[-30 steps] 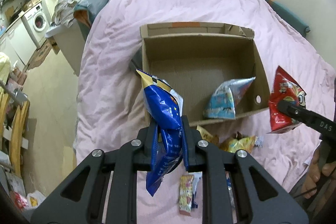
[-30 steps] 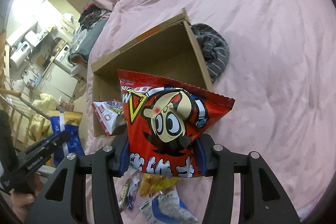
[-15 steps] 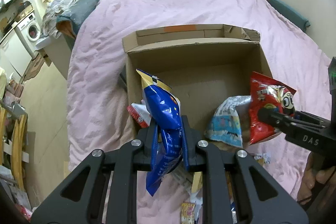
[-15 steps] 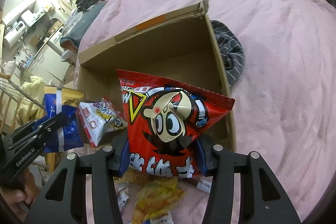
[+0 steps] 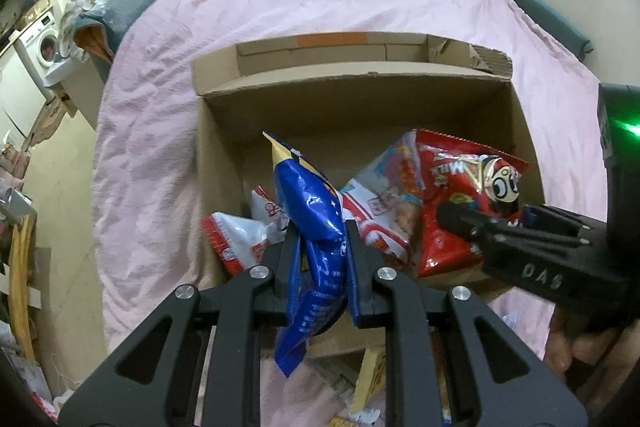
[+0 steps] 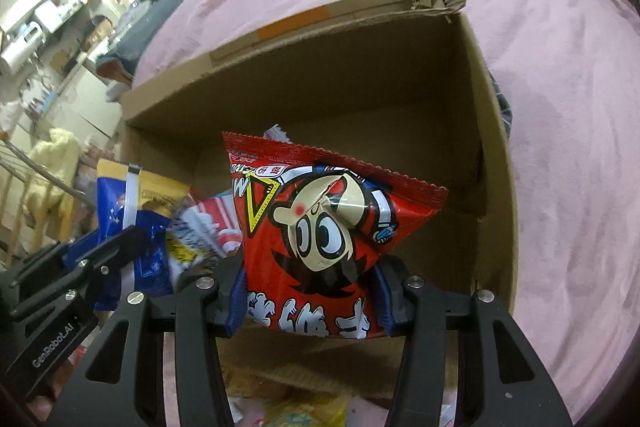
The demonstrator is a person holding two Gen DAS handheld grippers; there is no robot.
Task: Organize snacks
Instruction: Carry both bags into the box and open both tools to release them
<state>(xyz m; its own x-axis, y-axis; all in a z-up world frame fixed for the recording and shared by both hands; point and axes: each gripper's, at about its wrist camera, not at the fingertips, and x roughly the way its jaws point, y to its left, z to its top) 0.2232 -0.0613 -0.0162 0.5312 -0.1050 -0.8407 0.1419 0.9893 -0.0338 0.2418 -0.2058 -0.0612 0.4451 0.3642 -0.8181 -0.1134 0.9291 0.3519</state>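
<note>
The left gripper (image 5: 319, 251) is clamping a blue snack bag (image 5: 310, 211) and the right gripper (image 6: 308, 291) is pinching a red cartoon-face chip bag (image 6: 320, 227), both hanging over the open cardboard box (image 5: 360, 95), apparently for dropping in.

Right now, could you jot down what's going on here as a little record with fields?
setting: cardboard box on a pink bedspread
left tongs: shut on blue snack bag, held over the box's near edge
right tongs: shut on red snack bag, held over the box
already in box: white-and-red bags
outside box: several loose packets on the bedspread in front
</note>
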